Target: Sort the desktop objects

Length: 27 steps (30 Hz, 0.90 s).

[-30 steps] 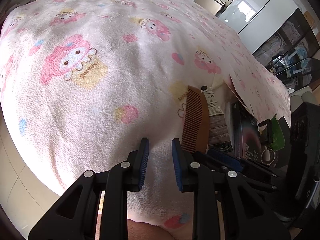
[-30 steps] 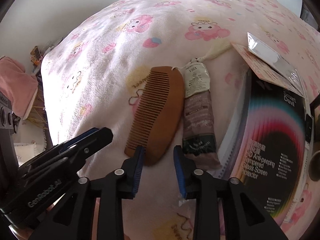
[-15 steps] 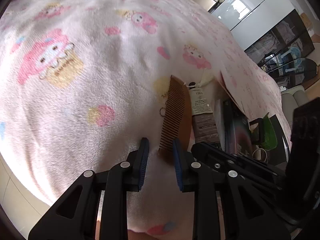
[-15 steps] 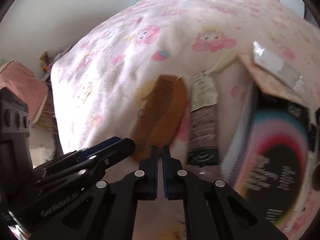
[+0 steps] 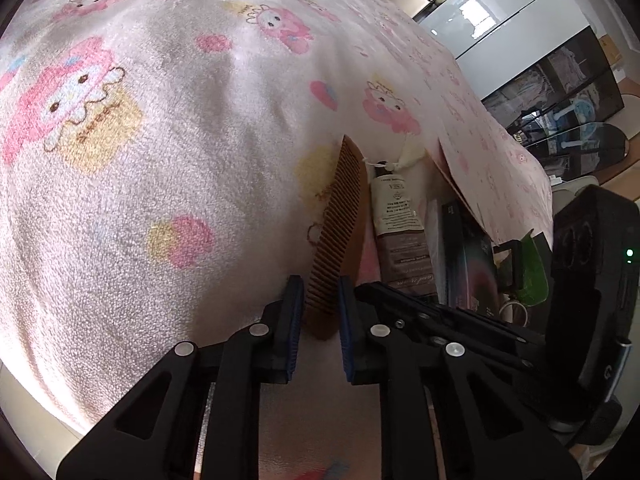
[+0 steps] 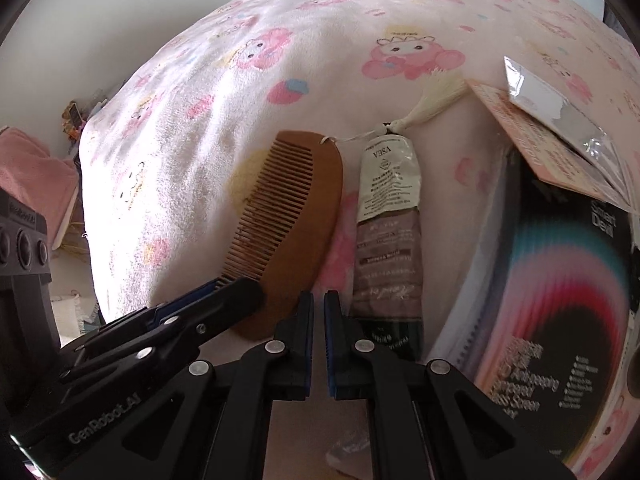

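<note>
A brown wooden comb (image 5: 340, 224) with a cream tassel lies on the pink cartoon blanket (image 5: 180, 140); it also shows in the right wrist view (image 6: 288, 216). My left gripper (image 5: 318, 300) is open with its blue-padded jaws on either side of the comb's near end. Whether the pads touch it is unclear. My right gripper (image 6: 318, 312) is shut and empty, just right of the comb's near end and left of a cream-and-brown tube (image 6: 386, 232). The left gripper's fingers (image 6: 224, 300) cross the comb's near end in the right wrist view.
A black screen-protector box (image 6: 560, 300) lies right of the tube, with a pink card and a clear packet (image 6: 556, 120) on its far end. A green object (image 5: 532, 272) sits beyond the box. The blanket's edge drops off on the left.
My left gripper has moved forward until its jaws straddle the comb's near end. My right gripper closed from open a second ago and has stayed shut.
</note>
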{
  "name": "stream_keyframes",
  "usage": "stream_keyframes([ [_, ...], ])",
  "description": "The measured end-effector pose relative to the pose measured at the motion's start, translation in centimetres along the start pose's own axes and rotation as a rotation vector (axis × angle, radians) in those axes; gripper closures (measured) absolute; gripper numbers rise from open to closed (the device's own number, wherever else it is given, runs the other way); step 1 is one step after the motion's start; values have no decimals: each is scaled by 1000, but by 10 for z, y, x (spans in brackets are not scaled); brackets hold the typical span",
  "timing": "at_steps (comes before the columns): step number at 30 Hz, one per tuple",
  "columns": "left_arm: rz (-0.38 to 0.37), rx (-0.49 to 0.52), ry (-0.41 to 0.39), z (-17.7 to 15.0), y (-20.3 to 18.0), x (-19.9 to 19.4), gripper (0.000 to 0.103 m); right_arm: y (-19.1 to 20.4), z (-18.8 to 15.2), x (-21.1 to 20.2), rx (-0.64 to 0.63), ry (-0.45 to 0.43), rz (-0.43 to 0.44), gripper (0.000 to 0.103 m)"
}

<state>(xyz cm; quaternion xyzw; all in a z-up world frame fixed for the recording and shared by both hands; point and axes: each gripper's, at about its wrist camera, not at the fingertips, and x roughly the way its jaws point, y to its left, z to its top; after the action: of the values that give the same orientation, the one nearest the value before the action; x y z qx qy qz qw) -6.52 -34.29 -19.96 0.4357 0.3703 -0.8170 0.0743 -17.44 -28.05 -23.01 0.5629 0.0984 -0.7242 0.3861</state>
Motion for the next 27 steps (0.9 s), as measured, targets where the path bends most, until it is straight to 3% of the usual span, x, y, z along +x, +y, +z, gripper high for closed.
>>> stream_keyframes([
  [5, -53, 26, -7, -1, -12, -8, 100, 1, 4, 4, 0, -17, 41, 99],
  [10, -79, 48, -7, -7, -27, -15, 100, 4, 2, -12, -8, -63, 53, 99],
  [13, -95, 66, -7, -15, -37, -19, 100, 8, -3, -20, -36, -81, 11, 99],
  [17, -111, 77, 8, -25, -46, -19, 100, 22, -37, -37, -17, -71, -6, 99],
  [19, -113, 81, 10, -29, -48, -22, 99, -13, -35, -95, 0, -67, -1, 99],
  [20, -111, 79, 9, -30, -47, -22, 99, -18, -35, -102, 7, -68, 2, 99],
  [27, -100, 11, 5, -7, -25, -14, 98, -34, -38, -105, 55, -32, 10, 97],
])
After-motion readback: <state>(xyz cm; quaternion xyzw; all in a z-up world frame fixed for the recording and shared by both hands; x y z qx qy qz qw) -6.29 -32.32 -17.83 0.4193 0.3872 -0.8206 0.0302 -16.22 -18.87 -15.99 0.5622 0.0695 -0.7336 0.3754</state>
